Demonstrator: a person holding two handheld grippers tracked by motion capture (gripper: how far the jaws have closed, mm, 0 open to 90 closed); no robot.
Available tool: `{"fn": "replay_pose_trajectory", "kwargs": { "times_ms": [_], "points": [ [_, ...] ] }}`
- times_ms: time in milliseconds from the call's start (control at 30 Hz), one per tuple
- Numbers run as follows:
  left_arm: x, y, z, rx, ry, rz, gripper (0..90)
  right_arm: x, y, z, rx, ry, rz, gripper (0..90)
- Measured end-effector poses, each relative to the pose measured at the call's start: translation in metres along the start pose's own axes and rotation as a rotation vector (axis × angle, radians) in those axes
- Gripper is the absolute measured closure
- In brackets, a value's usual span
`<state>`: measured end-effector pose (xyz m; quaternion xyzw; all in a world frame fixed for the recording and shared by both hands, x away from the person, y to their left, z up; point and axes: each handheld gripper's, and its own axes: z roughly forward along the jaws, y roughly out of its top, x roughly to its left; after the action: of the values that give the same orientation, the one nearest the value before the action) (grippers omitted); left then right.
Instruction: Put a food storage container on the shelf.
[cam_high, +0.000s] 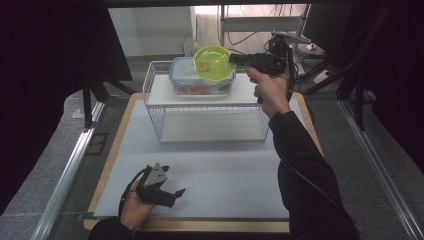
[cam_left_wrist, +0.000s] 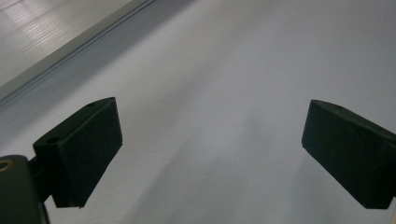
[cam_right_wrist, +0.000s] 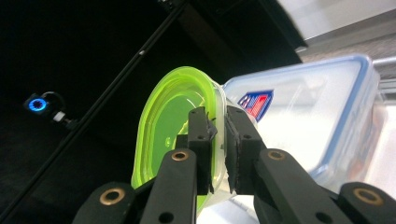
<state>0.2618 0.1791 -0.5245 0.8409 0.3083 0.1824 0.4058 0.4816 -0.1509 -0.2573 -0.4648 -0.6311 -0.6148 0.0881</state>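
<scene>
Translucent lime-green bowl (cam_high: 212, 62) is clamped by its rim in the right tongs (cam_right_wrist: 218, 140), tilted. A clear blue-rimmed container (cam_high: 202, 77) is seen just beyond. Left tongs (cam_left_wrist: 210, 154) are held open, empty.

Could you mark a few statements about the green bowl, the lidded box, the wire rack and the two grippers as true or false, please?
1. The right gripper is shut on the rim of the green bowl. True.
2. The green bowl rests on the table. False: it is held in the air, in front of the clear box in the high view.
3. The clear box with the blue-edged lid stands on top of the wire rack. True.
4. The left gripper holds a cloth. False: its jaws stand wide apart over the bare white mat.
5. The wire rack lies tipped on its side. False: it stands upright.
</scene>
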Motion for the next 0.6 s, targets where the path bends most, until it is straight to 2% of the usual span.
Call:
{"fn": "replay_pose_trajectory", "kwargs": {
  "times_ms": [233,600],
  "points": [
    [0.0,0.0,-0.001,-0.008,-0.002,-0.004,5.1,0.003,0.009,0.018,-0.02,-0.052,0.012,82.0],
    [0.0,0.0,-0.001,-0.017,-0.012,-0.016,4.6,0.004,0.014,0.039,-0.046,-0.122,0.016,81.9]
  ]
}}
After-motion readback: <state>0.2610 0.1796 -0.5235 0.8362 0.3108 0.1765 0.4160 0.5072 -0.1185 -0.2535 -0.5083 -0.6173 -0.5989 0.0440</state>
